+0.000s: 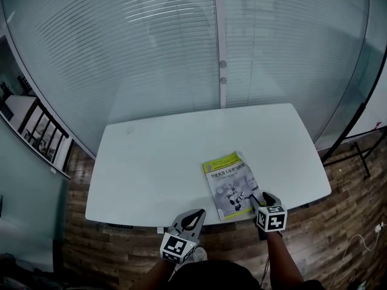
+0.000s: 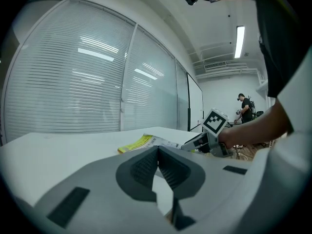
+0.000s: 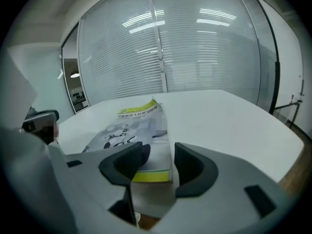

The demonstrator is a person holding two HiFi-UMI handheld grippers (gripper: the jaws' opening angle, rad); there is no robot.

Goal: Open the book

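book: (image 1: 231,184) thin softcover, closed, lying flat at lower right of frame near the worktop's front edge
cover: glossy, yellow-green bands at both ends, grey-white robot-like picture in the middle
writing: line of dark Chinese characters under the far band, too small to read
worktop: (image 1: 157,162) white, smooth, rectangular with rounded corners
right gripper: (image 3: 160,150) grey plastic, dark ribbed pads, black-and-white square marker cube; fingers (image 3: 124,162) released, spread wide, book's near end showing in the gap, contact unclear
left gripper: (image 2: 157,152) same build, fingers (image 2: 141,172) clenched together on nothing, at the front edge, lower centre, apart from book
wall: frosted glass with fine horizontal stripes
floor: (image 1: 338,222) dark wood planks
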